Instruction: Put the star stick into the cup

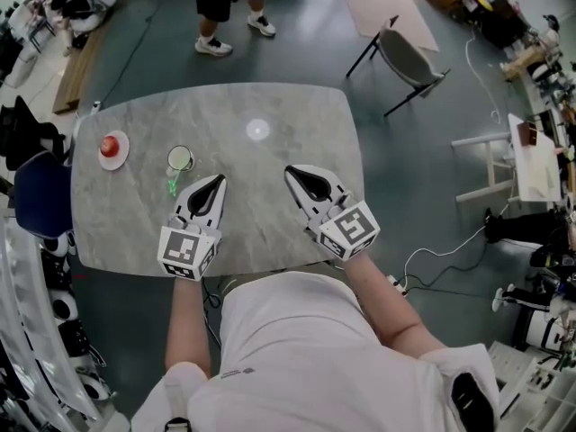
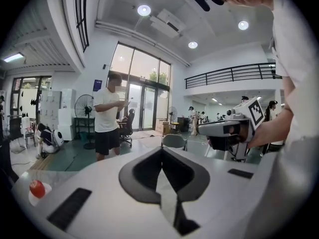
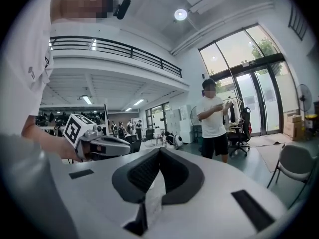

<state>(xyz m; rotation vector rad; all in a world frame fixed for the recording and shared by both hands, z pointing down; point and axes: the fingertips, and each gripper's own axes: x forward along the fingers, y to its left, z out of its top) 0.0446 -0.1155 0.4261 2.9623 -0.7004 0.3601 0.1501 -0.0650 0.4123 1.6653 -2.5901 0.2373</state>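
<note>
Flat on the bench (image 1: 288, 115), in its left half: the green star stick (image 1: 172, 185), outside the cup (image 1: 180, 158) and just on the near side of it; whether touching the cup's base, cannot tell. Upright beside it, toward the far edge: the cup, pale rimmed, mouth up. Further out toward the left edge, apart from the cup: a white plate (image 1: 101, 156) bearing a small red thing (image 1: 110, 145), seen also low at the left of the left gripper view.

Just right of the star stick, clear of it: the left gripper (image 1: 220, 179), held over the near half of the bench, pointing toward the far edge. Closed tight, tip against tip, with nothing between, as seen in the left gripper view. Near the bench's middle, well apart from stick and cup: the right gripper (image 1: 290, 170), likewise pressed together and empty, angled toward the far left. Both held low near the near edge, marker cubes toward the person.

Past the far edge, on the floor: a standing person (image 1: 229, 7) in dark shorts and white shoes. Off the far right corner: a grey chair (image 1: 409, 59).
</note>
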